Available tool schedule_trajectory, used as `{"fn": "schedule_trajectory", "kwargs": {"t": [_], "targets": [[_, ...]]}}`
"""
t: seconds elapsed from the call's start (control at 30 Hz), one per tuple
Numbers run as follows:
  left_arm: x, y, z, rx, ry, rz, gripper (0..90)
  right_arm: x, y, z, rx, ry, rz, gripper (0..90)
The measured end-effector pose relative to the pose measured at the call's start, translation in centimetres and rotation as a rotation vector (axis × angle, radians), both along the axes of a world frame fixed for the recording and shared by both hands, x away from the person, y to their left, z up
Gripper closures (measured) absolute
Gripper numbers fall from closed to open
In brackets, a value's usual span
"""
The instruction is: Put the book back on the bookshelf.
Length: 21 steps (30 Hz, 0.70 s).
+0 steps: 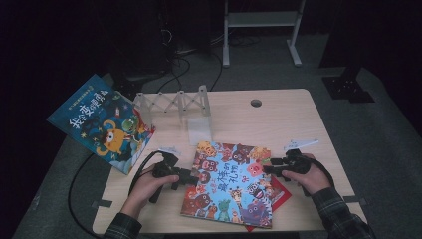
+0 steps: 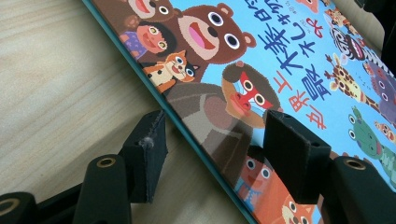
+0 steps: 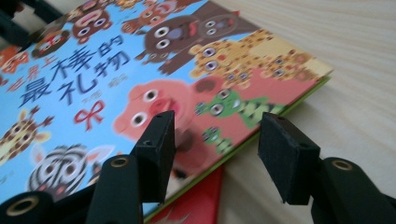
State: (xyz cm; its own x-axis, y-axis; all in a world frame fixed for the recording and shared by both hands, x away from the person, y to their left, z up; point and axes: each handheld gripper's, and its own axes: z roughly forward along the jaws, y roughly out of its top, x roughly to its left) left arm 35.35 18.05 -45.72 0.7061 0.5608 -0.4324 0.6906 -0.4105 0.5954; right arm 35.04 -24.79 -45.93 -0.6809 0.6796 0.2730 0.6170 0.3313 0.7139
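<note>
Left gripper: jaws apart, straddling left edge of animal book | right gripper: jaws apart, straddling its right edge | book flat, mid-surface, atop red book | blue book overhanging left edge, beside white rack

The worktop is pale wood with a fine grain. The picture book lying on it has a sky-blue cover crowded with cartoon animals in brown, pink, orange, green and yellow, with dark blue characters. A red book peeks from beneath it. The second book is dark blue with an orange monster and white characters. Both claws are matt black.
</note>
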Motion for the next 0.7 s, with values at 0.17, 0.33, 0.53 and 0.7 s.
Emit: {"fn": "schedule_trajectory", "kwargs": {"t": [0.17,0.33,0.53,0.7], "targets": [[0.0,0.0,-0.1,-0.009,0.004,0.010,37.7,-1.3,0.5,0.1,-0.021,-0.020,0.017,41.6],[0.0,-0.1,-0.3,-0.019,0.005,0.014,36.1,-2.0,0.6,0.0,-0.018,-0.026,0.023,37.7],[0.2,0.3,-0.5,-0.030,0.023,0.019,34.6,-2.3,0.9,0.0,-0.024,-0.029,0.021,35.5],[0.2,1.1,-0.5,-0.026,0.019,0.034,34.5,-2.4,1.9,0.0,-0.024,-0.033,0.033,35.2]]}}
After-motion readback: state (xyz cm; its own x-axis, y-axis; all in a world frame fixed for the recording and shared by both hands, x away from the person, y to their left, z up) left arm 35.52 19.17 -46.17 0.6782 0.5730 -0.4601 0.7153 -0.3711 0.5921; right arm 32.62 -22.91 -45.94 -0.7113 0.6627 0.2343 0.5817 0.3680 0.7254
